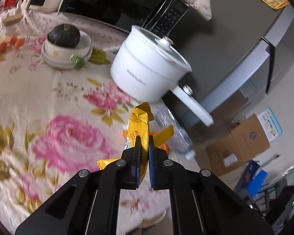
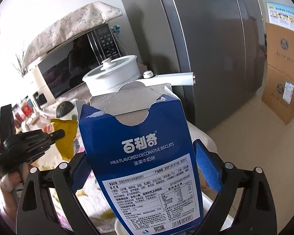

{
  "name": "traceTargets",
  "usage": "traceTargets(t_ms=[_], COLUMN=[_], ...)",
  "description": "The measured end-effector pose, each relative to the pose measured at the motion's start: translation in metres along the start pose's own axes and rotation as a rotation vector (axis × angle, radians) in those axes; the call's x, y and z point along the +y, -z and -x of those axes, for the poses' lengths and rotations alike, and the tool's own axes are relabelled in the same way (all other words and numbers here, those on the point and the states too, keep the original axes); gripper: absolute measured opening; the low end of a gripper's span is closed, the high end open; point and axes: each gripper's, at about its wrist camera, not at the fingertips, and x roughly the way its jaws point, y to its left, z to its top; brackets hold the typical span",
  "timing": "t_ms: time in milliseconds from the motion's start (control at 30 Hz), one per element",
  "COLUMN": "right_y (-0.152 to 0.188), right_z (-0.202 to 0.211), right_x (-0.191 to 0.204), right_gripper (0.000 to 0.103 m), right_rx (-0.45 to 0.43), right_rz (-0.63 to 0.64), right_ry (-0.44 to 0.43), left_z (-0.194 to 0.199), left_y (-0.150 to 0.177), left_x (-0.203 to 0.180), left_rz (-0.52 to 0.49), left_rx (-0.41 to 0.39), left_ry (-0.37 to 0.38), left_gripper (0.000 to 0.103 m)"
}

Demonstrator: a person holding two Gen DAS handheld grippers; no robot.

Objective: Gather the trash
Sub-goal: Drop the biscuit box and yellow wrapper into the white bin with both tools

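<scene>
1. Yellow crinkled foil snack wrapper (image 1: 139,125) stands upright, long axis vertical, pinched tight in the left gripper (image 1: 144,139) above the floral tablecloth (image 1: 54,101).
2. Right gripper (image 2: 139,156) fingers, spread wide, bracket the torn blue cardboard biscuit box (image 2: 139,146), its open end up; whether they grip it, I cannot tell.

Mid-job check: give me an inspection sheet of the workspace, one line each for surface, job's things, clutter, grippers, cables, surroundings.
Surface: floral tablecloth over the table.
Job's things: yellow snack wrapper pinched in the left gripper; torn-open blue biscuit box between the right gripper fingers, the right pad apart from it; another yellow wrapper and a clear plastic bottle at the table edge.
Clutter: white electric pot, dark green squash in stacked bowls, microwave.
Grippers: left shut on wrapper; right grip unclear.
Cables: nothing seen.
Surroundings: grey refrigerator, cardboard boxes on the floor.
</scene>
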Motion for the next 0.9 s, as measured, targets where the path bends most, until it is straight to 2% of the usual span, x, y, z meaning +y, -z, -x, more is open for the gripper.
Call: traceTargets(t_ms=[233, 467, 700, 900], right_y=[0.044, 0.098, 0.114, 0.116], right_z=[0.019, 0.032, 0.031, 0.024], right_x=[-0.006, -0.016, -0.025, -0.029], right_gripper=[0.090, 0.091, 0.091, 0.092], right_rx=[0.091, 0.199, 0.239, 0.264], right_rz=[0.034, 0.076, 0.069, 0.039], right_ry=[0.067, 0.167, 0.205, 0.190], left_z=[0.023, 0.022, 0.018, 0.016], left_y=[0.049, 0.074, 0.094, 0.107], left_x=[0.009, -0.003, -0.021, -0.038], left_rz=[-0.007, -0.048, -0.102, -0.148], left_rx=[0.072, 0.138, 0.195, 0.221], left_ry=[0.077, 0.146, 0.184, 0.204], left_gripper=[0.007, 0.007, 0.007, 0.007])
